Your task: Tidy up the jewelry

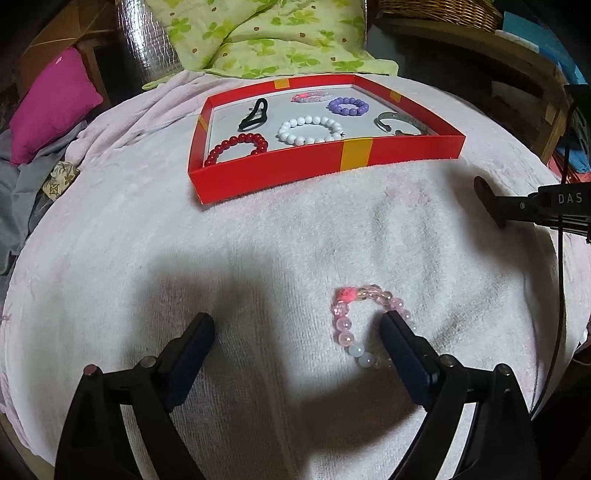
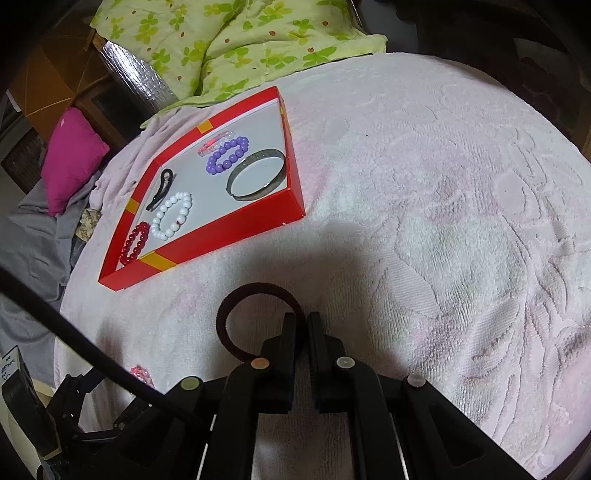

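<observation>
A pink bead bracelet [image 1: 354, 321] lies on the white towel [image 1: 258, 240]. My left gripper [image 1: 297, 323] is open just above the towel, its right finger resting inside the bracelet's loop. My right gripper [image 2: 306, 319] is shut on a dark brown hair tie [image 2: 236, 302] and holds it above the towel; it also shows in the left wrist view [image 1: 487, 201]. The red tray [image 1: 295, 173] holds red [image 1: 236, 146], white [image 1: 310, 129] and purple [image 1: 347, 105] bead bracelets, a silver bangle [image 1: 400, 123], a black clip [image 1: 253, 114] and a small pink bracelet [image 1: 308, 96].
A green flowered quilt [image 1: 266, 33] lies behind the tray. A magenta cushion [image 1: 51, 103] and grey cloth [image 1: 22, 192] are at the left. A wicker basket [image 1: 439, 11] stands on a shelf at the back right. A black cable [image 2: 92, 354] crosses the right wrist view.
</observation>
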Tool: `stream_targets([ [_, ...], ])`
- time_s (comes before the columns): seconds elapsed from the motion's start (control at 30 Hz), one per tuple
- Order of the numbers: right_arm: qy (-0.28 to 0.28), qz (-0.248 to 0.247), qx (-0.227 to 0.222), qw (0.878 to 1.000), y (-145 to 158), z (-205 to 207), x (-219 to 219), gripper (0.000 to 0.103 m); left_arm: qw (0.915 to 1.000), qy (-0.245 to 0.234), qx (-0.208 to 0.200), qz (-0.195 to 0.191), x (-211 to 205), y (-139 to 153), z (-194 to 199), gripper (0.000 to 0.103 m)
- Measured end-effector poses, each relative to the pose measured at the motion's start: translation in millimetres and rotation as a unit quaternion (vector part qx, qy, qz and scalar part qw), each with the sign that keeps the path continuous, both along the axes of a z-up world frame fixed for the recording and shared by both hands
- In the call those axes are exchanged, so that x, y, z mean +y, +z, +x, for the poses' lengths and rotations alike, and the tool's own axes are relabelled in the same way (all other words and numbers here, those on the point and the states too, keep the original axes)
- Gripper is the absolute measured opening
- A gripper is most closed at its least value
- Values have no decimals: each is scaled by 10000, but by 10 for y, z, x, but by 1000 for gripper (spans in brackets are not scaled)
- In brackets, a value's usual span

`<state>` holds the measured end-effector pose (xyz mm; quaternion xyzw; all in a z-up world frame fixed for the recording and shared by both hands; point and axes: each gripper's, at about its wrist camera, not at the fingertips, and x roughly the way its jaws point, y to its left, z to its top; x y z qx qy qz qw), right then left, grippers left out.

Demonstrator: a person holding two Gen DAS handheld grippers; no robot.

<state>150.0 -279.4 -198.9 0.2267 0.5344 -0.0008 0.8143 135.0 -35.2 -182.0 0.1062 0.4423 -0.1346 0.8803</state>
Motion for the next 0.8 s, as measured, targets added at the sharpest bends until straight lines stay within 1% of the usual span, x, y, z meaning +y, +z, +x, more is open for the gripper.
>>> stream_targets([
  [0.13,-8,-5,22,10000,2,9,-7,9,10000,43,-11,-19,0,0,1,93],
  [0.3,106,-152,24,9998,16,18,37,9,9998,95,-133,-97,16,1,-25,94],
  [0.4,144,-261,8,9996,31,12,65,9,9999,105,-83,-107,26,7,-22,94],
  [0.57,170,-401,-23,9990,50,11,102,9,9999,96,-20,25,-5,21,-11,94],
  [0.73,159,-358,-101,9992,83,-7,108,8,9999,84,-10,140,-25,34,-13,94],
  [0.8,192,-254,-179,9993,111,-17,114,8,9998,68,-32,191,-35,40,-17,94],
])
